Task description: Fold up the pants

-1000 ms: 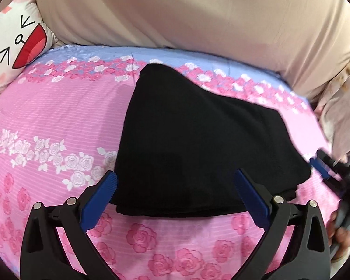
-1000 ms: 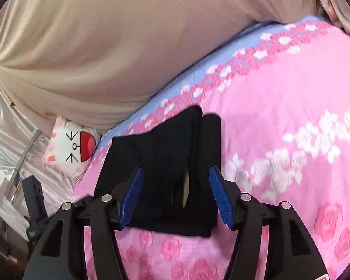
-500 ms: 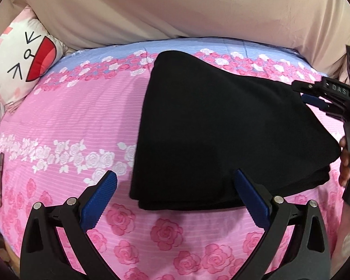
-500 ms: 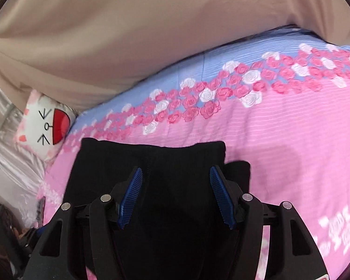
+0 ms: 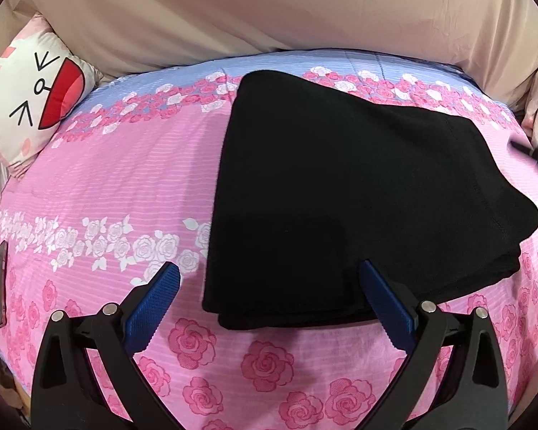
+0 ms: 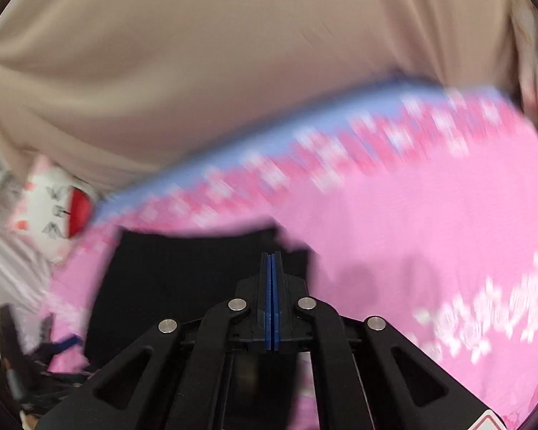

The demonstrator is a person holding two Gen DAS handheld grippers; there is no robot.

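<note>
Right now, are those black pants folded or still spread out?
Folded. The pants lie on the bedspread as a compact block, with stacked layers showing along the near edge and right corner. Neither gripper holds them.

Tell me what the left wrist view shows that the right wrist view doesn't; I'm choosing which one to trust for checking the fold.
Left wrist only: the sharp outline of the folded black pants, their stacked layers along the near edge, and the left gripper open just short of them. Right wrist only: the right gripper, whose pads have just been closing and now meet with nothing visibly between them, above the pants' far edge; this view is blurred. Both: the pink rose bedsheet, the cartoon-face pillow, the beige fabric behind.
</note>
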